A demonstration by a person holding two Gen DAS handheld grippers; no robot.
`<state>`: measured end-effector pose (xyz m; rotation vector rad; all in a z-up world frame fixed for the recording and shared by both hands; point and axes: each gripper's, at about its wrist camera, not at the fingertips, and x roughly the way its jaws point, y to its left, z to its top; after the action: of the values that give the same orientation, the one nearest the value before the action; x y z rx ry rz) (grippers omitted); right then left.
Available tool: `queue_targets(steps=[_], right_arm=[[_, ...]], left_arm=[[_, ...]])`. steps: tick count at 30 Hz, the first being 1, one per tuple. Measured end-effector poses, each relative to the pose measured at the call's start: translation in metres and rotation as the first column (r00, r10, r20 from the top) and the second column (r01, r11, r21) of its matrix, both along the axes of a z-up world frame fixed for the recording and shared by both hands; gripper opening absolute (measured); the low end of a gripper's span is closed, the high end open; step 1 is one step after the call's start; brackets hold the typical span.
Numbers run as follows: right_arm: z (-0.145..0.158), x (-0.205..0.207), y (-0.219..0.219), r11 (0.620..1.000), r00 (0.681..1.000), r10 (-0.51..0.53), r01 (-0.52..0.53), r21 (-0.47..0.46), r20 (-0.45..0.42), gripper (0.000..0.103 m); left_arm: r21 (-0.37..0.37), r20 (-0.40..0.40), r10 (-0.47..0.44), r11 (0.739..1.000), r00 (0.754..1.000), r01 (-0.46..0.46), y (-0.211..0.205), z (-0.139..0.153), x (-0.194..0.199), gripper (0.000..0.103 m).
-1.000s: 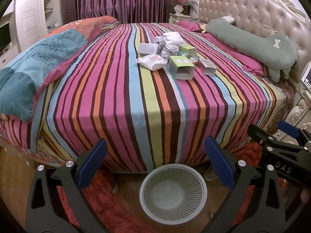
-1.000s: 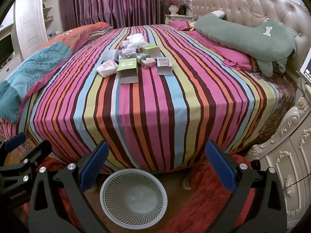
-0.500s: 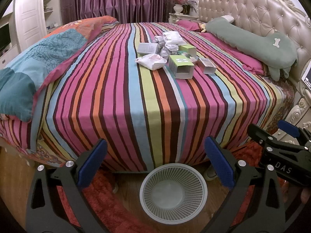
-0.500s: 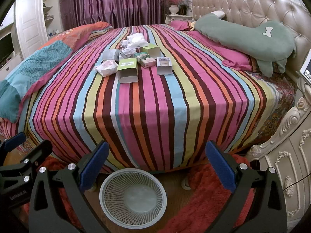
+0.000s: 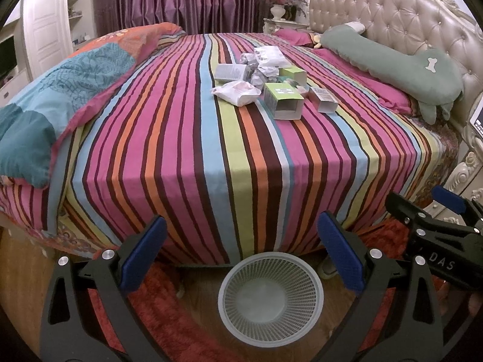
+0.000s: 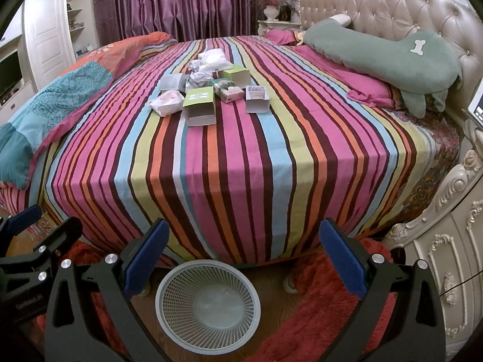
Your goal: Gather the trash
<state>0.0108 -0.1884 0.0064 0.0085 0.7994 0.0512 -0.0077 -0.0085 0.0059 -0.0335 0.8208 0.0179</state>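
- Left wrist view: the left claw [image 5: 241,253] is spread wide with nothing between its blue pads, held low at the foot of the bed [image 5: 211,138].
- The right claw [image 6: 244,256] is likewise spread and empty, close beside the left one.
- The white mesh basket [image 6: 207,303] stands on the floor just below both claws, against the bed's foot; it looks empty, so I judge that collecting has not begun.
- The trash [image 6: 208,90] lies in one cluster on the striped sheet, well apart from the claws: a green open box [image 6: 199,105] nearest, a small white box [image 6: 256,99], a second green box [image 6: 235,75], a patterned pack [image 6: 227,89], a white wrapper [image 6: 166,102] and crumpled paper [image 6: 201,77].
- All of it is left to carry to the basket.
- A long green pillow [image 6: 383,57] and a teal quilt [image 6: 57,102] flank the cluster but do not cover it; only the open stretch of bed lies between.
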Motion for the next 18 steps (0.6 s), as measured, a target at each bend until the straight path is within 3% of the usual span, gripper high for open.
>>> queue_targets(steps=[18], right_arm=[[0.0053,0.0029,-0.0020,1.000,0.999,0.006,-0.006,0.003,0.039,0.095]], left_arm=[[-0.006,-0.012,-0.012,1.000,1.000,0.012,0.0001,-0.0027,0.0071,0.097]])
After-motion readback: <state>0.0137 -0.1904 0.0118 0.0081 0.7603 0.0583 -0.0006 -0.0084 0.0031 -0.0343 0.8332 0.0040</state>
